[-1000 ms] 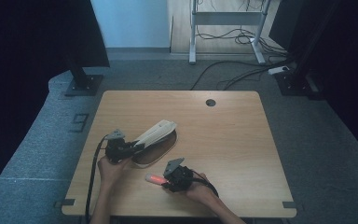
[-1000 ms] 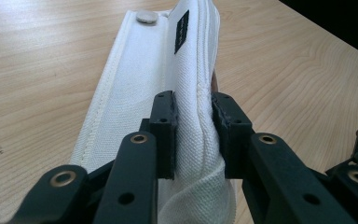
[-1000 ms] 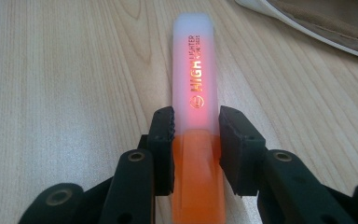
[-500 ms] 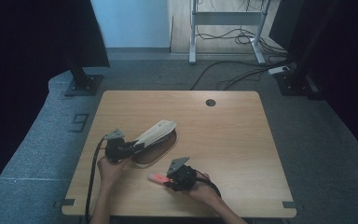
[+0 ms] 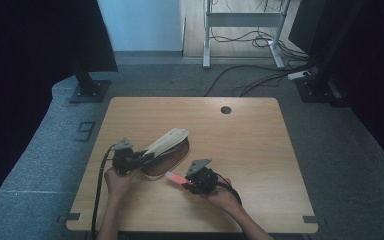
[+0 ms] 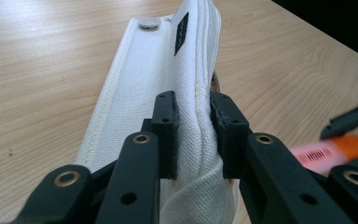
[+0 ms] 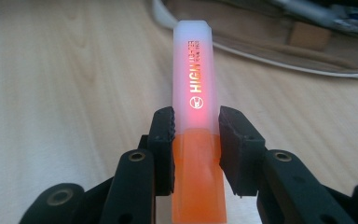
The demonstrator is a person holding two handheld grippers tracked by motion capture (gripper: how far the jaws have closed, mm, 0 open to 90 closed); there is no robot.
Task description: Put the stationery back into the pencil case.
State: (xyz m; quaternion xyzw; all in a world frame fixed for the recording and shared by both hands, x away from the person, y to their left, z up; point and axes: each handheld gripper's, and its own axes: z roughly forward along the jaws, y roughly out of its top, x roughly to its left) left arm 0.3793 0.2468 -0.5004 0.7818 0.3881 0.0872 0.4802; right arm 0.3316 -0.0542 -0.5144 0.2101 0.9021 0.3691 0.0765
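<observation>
While we are holding the flap of the white canvas pencil case [image 6: 168, 107] up with our left gripper [image 6: 193, 122], whose pads are clamping the doubled cloth at its edge, our right gripper [image 7: 196, 135] is gripping the orange highlighter pen with the translucent cap [image 7: 195, 121] at the seam between cap and barrel. Seen from above, the pen [image 5: 175, 178] is sticking out ahead of the right gripper [image 5: 194, 184] towards the case [image 5: 167, 145], which is lying just ahead of the left gripper [image 5: 139, 159] on the pale wooden table [image 5: 250, 150]; the cap tip is pointing at the brown open mouth of the case [image 7: 279, 32], near it but not yet inside.

We are judging the pen to be light, rigid and smooth-sided, so it may be prone to slipping or swivelling between the pads; a hold near its middle, as now, is suiting it well. The canvas is appearing soft and limp: it is folding where it is pinched and would sag if released, so the stiffer stitched rim is the better place to take it.
</observation>
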